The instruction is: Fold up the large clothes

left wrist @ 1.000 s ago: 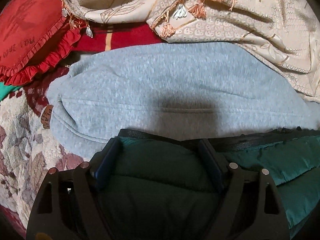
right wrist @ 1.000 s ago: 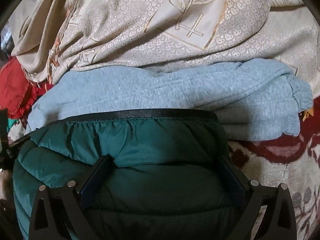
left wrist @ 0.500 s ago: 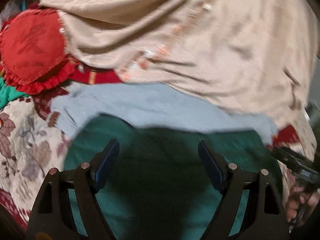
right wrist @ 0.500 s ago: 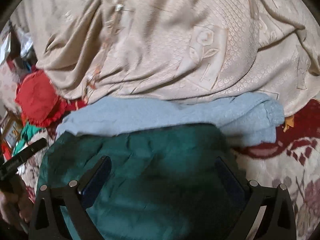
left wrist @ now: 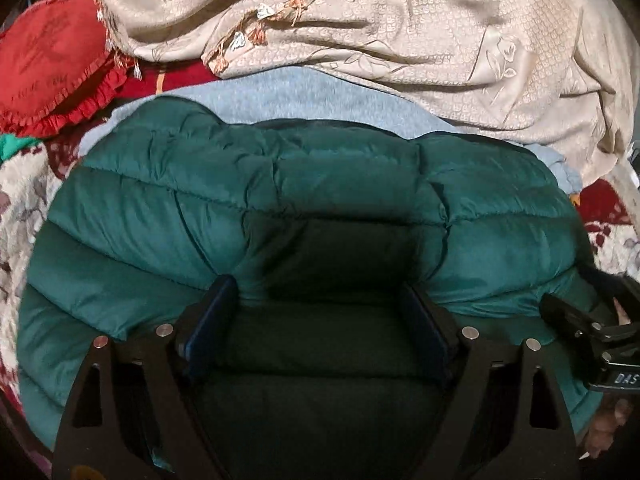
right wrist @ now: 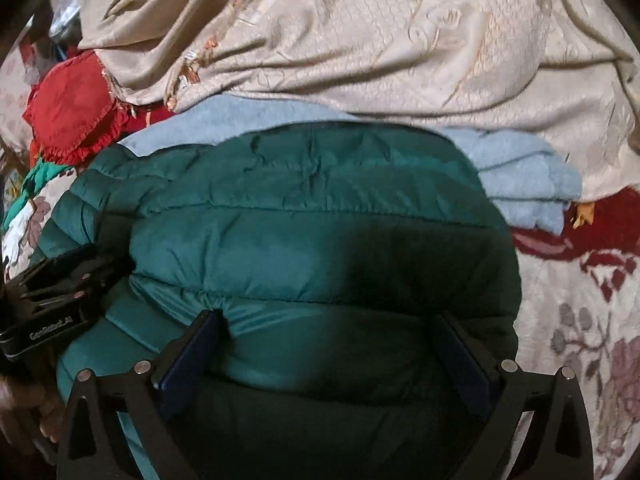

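Black two-finger left gripper (left wrist: 320,308) with dark blue pads (left wrist: 208,320), silver round screws, triangular cut-outs; matching black right gripper (right wrist: 332,340), white lettering on its clamp.

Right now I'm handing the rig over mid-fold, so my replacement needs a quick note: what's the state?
Left gripper: jaws wide, green puffer jacket bulging in the gap; grip unclear.
Right gripper: same.
The jacket lies bunched, overlapping the light blue sweater, with its black hem at the far edge.
Done: sweater looks folded.
Left: flatten and fold the jacket.
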